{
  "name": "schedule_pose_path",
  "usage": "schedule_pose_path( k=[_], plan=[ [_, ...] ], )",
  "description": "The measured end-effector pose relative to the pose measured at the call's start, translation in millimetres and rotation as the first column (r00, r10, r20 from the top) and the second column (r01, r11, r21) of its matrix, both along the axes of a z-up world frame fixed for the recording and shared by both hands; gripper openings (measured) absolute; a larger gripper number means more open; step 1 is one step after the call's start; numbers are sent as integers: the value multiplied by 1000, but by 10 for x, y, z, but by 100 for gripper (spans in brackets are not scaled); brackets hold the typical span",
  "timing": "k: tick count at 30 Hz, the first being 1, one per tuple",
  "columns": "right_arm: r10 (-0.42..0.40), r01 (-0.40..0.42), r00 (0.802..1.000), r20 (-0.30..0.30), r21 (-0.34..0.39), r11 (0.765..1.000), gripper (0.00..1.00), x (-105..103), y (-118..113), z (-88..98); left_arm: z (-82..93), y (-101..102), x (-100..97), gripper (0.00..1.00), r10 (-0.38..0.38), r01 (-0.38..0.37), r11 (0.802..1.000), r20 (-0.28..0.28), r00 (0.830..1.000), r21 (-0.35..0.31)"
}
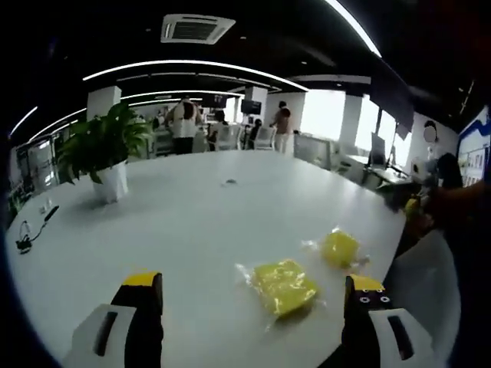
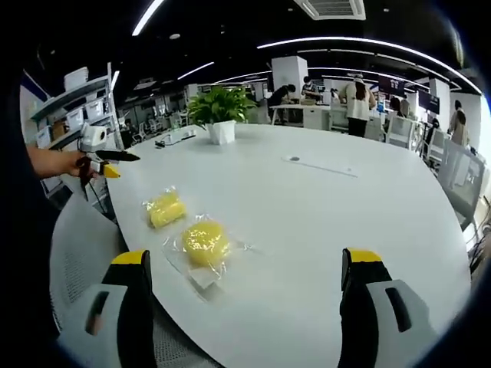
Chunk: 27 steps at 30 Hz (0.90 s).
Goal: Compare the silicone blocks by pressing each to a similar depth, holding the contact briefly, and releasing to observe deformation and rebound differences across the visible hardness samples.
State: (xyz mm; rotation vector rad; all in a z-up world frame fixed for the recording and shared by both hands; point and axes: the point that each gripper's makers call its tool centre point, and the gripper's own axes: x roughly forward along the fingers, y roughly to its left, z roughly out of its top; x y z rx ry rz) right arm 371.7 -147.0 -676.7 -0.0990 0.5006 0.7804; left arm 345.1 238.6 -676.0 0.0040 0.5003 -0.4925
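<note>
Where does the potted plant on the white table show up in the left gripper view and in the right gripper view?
Left gripper view: the potted plant stands at the left, on the table's far side.
Right gripper view: the potted plant stands upper centre-left, near the table's far edge.
Shared landmark: the two bagged yellow blocks on the white table.

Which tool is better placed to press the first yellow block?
Probably the left tool: the square yellow block lies between its open jaws. The right tool has the round block off toward one jaw.
</note>
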Motion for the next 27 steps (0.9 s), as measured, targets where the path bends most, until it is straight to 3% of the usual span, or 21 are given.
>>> schedule_pose_path(
  k=[12, 15, 27],
  plan=[
    [-13, 13, 1000, -6, 11, 1000, 96, -2, -36, 3, 36, 10, -8, 100, 24, -25, 999, -22, 999, -25],
    [-9, 9, 1000, -7, 12, 1000, 96, -7, -27, -4, 79, -85, 4, 100, 10, -14, 997, -45, 999, -71],
    [-15, 15, 1000, -16, 18, 1000, 96, -20, -56, -28, 226, -398, 165, 99, -28, 23, 995, -51, 998, -100]
  ],
)
